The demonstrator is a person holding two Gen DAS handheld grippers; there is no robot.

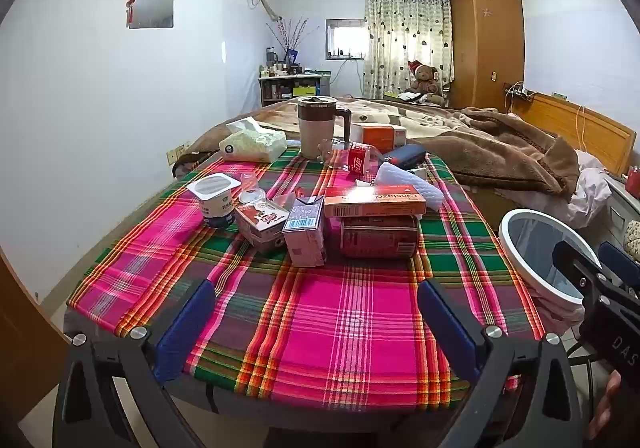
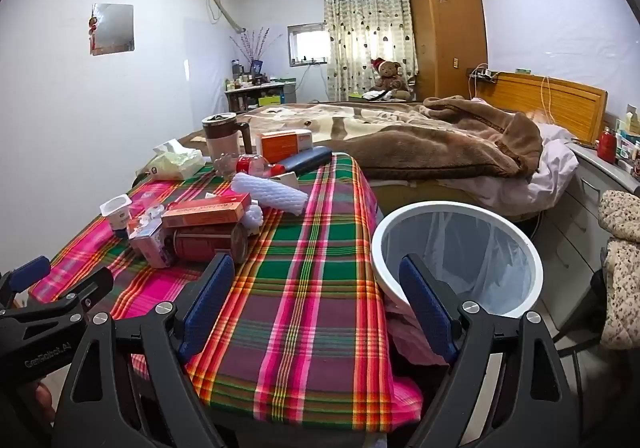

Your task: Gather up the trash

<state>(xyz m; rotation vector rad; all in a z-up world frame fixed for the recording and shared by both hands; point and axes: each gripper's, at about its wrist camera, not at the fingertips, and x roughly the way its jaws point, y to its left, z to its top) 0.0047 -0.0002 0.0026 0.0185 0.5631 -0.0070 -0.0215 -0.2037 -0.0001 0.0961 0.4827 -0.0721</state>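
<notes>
On the counter [image 1: 312, 312], under a plaid cloth [image 1: 344, 328], the trash sits in a cluster past the middle: a yogurt cup [image 1: 214, 199] at the left, then a small carton [image 1: 262, 224], a milk box [image 1: 306, 232] and a red can [image 1: 378, 236] lying on its side, with an orange box [image 1: 374, 200] resting on top of the can. A white foam sleeve [image 1: 408, 183] lies just behind them, and a crushed cola bottle [image 1: 360, 159] behind that. At the far edge stand a mug [image 1: 316, 125] and a tissue pack [image 1: 252, 139].

The left tongs [image 1: 316, 320] hover over the near, bare part of the cloth, jaws wide apart and holding nothing, well short of the cluster. The right tongs [image 2: 316, 296] are also spread wide and empty, over the counter's right edge; one finger [image 2: 210, 296] lies in front of the can in the right wrist view, the other before the bin.

The bin [image 2: 456, 207], white-rimmed and lined with a clear bag, stands on the floor just beside the counter's right side. Beyond the counter is a bed [image 2: 400, 135] with a brown blanket.
</notes>
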